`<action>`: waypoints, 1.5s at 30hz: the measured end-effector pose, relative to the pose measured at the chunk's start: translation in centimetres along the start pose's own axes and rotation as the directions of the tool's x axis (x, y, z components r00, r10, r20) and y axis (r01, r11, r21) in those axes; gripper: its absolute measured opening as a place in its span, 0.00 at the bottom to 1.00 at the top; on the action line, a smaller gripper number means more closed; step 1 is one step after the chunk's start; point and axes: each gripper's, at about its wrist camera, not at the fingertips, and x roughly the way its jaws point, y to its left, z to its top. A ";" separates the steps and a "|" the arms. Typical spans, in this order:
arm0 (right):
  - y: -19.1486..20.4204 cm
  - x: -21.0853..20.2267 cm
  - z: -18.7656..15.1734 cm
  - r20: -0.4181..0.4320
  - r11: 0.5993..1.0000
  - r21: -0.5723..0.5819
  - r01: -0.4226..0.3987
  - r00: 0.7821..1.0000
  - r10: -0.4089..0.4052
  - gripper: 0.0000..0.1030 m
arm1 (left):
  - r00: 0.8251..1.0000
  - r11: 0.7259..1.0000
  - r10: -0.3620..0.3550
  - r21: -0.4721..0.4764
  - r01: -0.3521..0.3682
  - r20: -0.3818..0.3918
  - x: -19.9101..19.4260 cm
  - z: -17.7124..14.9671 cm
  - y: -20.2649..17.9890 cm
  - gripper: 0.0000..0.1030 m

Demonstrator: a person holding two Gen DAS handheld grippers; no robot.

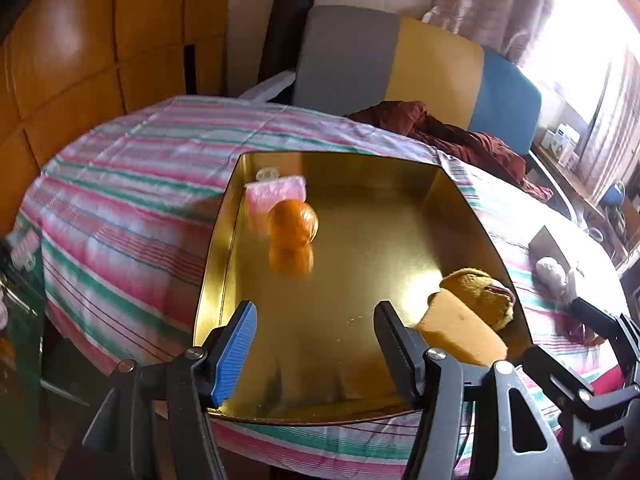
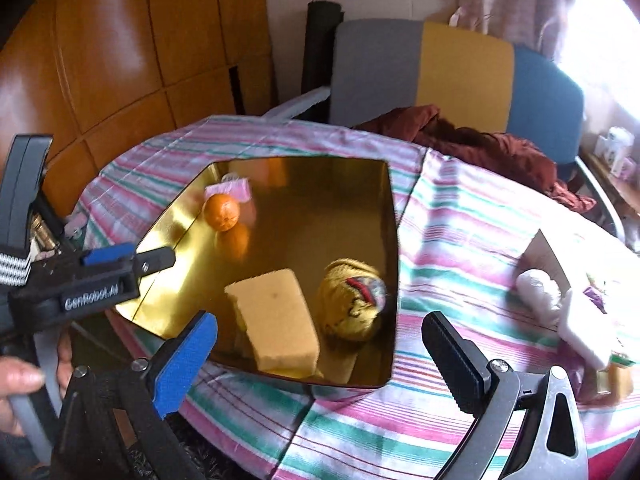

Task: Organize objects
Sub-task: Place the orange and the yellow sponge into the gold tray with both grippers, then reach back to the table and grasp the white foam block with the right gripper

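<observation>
Both grippers hover with fingers apart and nothing between them: left gripper (image 1: 316, 344), right gripper (image 2: 320, 354). Beyond the right fingertips, the sponge (image 2: 274, 318) lies inside the gold tray (image 2: 344, 192) beside the yarn ball (image 2: 352, 300); the orange (image 2: 221, 212) sits far back.

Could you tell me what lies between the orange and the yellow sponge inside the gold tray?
Nothing: only bare, shiny tray floor separates the orange from the sponge, clearest in the right wrist view.

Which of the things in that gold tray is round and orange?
The orange, beside the pink packet at the tray's far end. The sponge is blocky, the yarn ball mustard yellow.
</observation>
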 end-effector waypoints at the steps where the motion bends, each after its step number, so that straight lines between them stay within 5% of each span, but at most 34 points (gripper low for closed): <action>1: -0.1 -0.1 0.0 0.007 1.000 0.003 0.005 1.000 -0.005 1.00 | 1.000 1.000 0.003 0.016 -0.003 0.009 -0.3 0.0 -0.4 0.60; 18: -3.8 -1.3 -0.5 0.031 0.990 0.101 0.096 0.995 -0.099 1.00 | 0.998 0.986 -0.032 0.163 0.024 0.051 -2.5 -0.6 -4.6 0.61; 32: -13.1 -3.0 -1.3 -0.015 0.936 0.243 0.255 0.966 -0.259 1.00 | 0.988 0.954 -0.150 0.266 0.138 0.026 -2.8 -0.4 -8.9 0.67; 36: -18.0 -4.7 -1.2 -0.026 0.892 0.306 0.333 0.939 -0.342 1.00 | 0.983 0.939 -0.186 0.294 0.177 0.003 -2.6 -0.4 -10.7 0.68; 45: -30.1 -8.4 -3.0 -0.058 0.701 0.516 0.493 0.836 -0.546 1.00 | 0.963 0.884 -0.263 0.387 0.262 -0.050 -1.9 -0.1 -16.6 0.69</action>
